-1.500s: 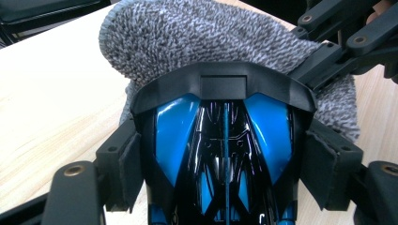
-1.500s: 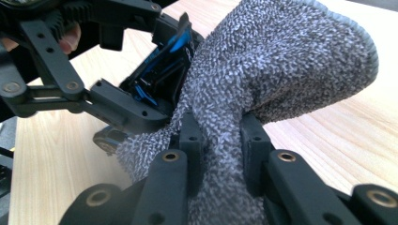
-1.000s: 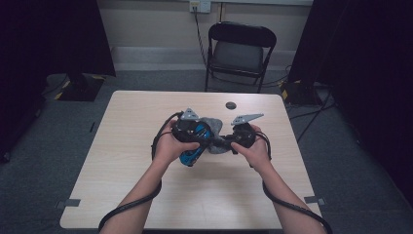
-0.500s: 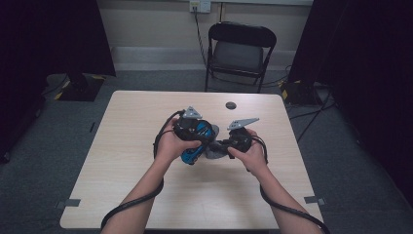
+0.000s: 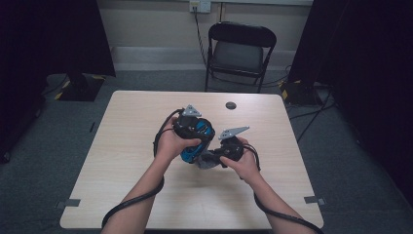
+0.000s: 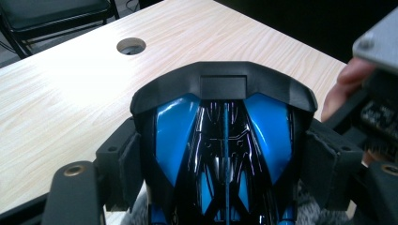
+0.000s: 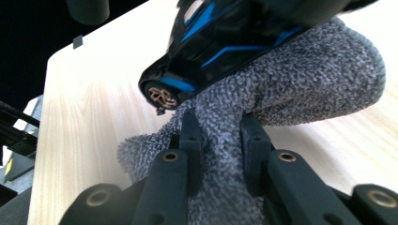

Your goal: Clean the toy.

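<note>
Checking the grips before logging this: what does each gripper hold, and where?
The left gripper clamps the blue-black device across its sides; the right gripper pinches a fold of grey cloth.

Above the middle of the table [image 5: 122,195], the left gripper [image 5: 191,127] holds a car [image 5: 197,140] between its jaws, with the right gripper [image 5: 229,148] just to its right. A cloth [image 5: 208,160] hangs under the car, pinched in the right gripper's jaws. A hole [image 5: 230,105] lies in the tabletop beyond them; a chair [image 5: 241,51] stands behind the table.
</note>
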`<move>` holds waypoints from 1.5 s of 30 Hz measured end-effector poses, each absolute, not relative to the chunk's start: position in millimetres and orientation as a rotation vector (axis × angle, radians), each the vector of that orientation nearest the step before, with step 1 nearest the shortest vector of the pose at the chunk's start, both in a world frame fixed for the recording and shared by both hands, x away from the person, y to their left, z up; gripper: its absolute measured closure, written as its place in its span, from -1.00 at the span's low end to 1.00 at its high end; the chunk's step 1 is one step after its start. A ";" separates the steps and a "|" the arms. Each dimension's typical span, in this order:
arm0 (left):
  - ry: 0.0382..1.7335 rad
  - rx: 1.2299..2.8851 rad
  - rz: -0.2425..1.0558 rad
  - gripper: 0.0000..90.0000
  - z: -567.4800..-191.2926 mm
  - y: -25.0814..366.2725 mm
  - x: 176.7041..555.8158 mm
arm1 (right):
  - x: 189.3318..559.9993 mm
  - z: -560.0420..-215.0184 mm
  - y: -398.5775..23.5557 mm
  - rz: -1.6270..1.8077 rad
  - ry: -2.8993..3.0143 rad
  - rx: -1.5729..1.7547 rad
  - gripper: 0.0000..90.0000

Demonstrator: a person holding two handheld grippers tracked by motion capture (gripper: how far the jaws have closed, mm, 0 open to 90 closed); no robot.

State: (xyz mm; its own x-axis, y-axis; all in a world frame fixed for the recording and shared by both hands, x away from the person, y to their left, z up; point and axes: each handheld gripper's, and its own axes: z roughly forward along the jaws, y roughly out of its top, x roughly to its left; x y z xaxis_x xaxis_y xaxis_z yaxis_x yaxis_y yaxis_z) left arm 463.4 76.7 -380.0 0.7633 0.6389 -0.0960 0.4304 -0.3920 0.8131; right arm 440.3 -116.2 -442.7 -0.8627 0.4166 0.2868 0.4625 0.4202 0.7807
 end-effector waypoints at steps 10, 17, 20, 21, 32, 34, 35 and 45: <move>0.811 2.027 0.294 -0.44 -377.7 80.4 464.7 | 437.2 -451.3 -108.1 -1.447 -2.576 -0.788 0.68; 0.815 2.004 0.307 -0.44 -374.8 81.8 465.4 | 433.7 -456.0 -100.6 -1.413 -2.582 -0.757 0.68; 0.817 1.999 0.308 -0.44 -374.2 82.3 465.6 | 431.9 -458.7 -98.0 -1.393 -2.599 -0.746 0.68; 0.819 1.996 0.309 -0.44 -374.0 82.4 465.7 | 431.7 -459.8 -97.3 -1.385 -2.603 -0.741 0.68; 0.837 1.989 0.326 -0.44 -370.5 93.9 465.0 | 432.7 -459.0 -105.1 -1.335 -2.658 -0.757 0.67; 0.843 1.989 0.325 -0.43 -371.0 97.2 464.3 | 436.6 -457.1 -113.3 -1.346 -2.655 -0.794 0.67; 0.844 1.993 0.328 -0.44 -371.6 98.8 463.7 | 438.5 -455.6 -117.5 -1.351 -2.649 -0.816 0.67; 0.855 2.007 0.318 -0.44 -383.1 108.5 459.5 | 456.0 -427.8 -147.7 -1.417 -2.659 -0.927 0.67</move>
State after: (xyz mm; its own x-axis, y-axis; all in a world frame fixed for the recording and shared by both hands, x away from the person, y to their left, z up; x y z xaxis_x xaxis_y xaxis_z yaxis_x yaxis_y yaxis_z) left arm 459.5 108.5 -383.1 0.7275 0.6782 -0.1035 0.4461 -0.3531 0.8224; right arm 456.0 -147.7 -427.8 -0.8270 0.5008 0.2554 0.4913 0.4230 0.7614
